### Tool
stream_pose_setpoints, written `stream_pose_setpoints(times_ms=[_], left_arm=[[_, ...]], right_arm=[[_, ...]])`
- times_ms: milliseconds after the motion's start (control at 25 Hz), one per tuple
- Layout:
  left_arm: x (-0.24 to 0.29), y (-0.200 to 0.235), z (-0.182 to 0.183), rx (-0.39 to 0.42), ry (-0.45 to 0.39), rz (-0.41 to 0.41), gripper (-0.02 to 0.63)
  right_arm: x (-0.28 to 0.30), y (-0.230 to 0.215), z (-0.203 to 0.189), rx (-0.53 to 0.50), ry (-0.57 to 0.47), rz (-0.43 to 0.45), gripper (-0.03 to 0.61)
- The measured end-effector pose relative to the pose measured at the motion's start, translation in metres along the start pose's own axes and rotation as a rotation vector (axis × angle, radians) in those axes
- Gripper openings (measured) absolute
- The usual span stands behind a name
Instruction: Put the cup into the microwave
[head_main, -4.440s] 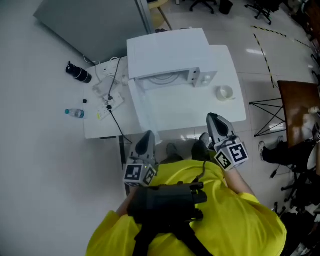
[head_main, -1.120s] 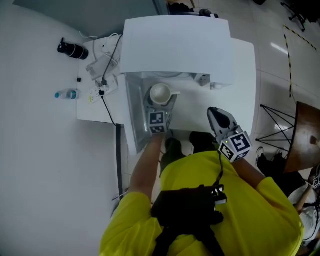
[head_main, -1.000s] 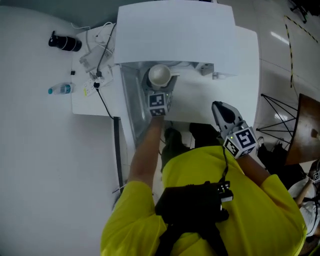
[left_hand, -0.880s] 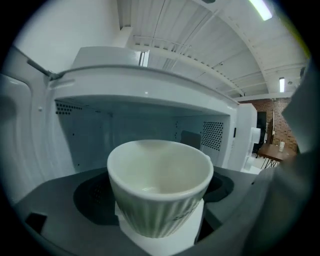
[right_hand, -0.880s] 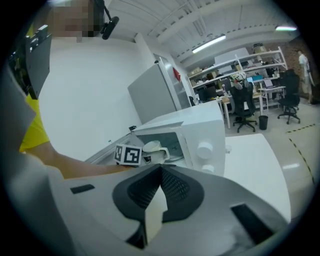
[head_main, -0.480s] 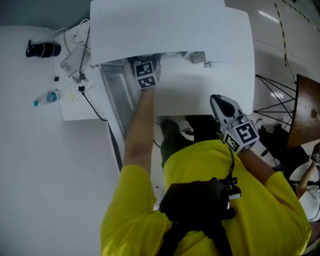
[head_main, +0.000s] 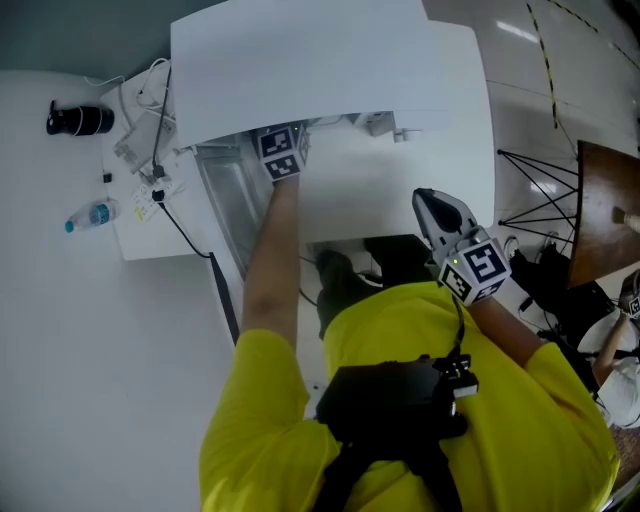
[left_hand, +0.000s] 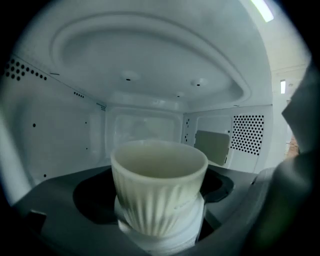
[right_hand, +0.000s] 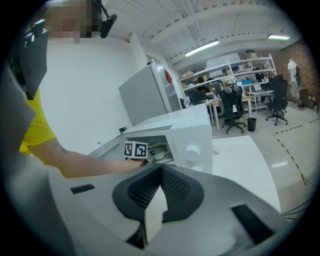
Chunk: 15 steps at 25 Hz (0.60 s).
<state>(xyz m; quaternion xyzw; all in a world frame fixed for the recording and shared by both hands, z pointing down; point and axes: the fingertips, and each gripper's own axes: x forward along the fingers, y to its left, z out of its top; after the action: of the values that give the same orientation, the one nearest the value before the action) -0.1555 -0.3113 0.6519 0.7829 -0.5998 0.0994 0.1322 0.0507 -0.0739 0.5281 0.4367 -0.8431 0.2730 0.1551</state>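
Cream ribbed cup (left_hand: 159, 170) sits inside the microwave (head_main: 300, 60) cavity, left tool (left_hand: 160, 220) clamped on it. Placing step, looks nearly done. Next: set it down, let go, back out straight. Right tool (right_hand: 159, 170) pressed together, empty.

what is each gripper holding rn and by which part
The left gripper holds the cup low on its ribbed body, near the base, inside the microwave. The right gripper holds nothing; its jaws are together.
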Motion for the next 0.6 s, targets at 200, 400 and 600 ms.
stream_pose_setpoints(times_ms=[200,400,600], left_arm=[[-0.046,-0.008,-0.009,-0.086,0.022,0.038,0.468],[-0.125,-0.039,-0.008,-0.137,0.047,0.009,0.468],[-0.229,-0.081,0.009,-0.179,0.066,-0.072,0.364]], right_arm=[[-0.001,0.023,0.013,-0.037,-0.024,0.031,0.005],[0.004,0.047,0.045,-0.074,-0.106,0.089,0.005],[-0.005,0.067,0.081,-0.115,-0.187,0.127,0.005]])
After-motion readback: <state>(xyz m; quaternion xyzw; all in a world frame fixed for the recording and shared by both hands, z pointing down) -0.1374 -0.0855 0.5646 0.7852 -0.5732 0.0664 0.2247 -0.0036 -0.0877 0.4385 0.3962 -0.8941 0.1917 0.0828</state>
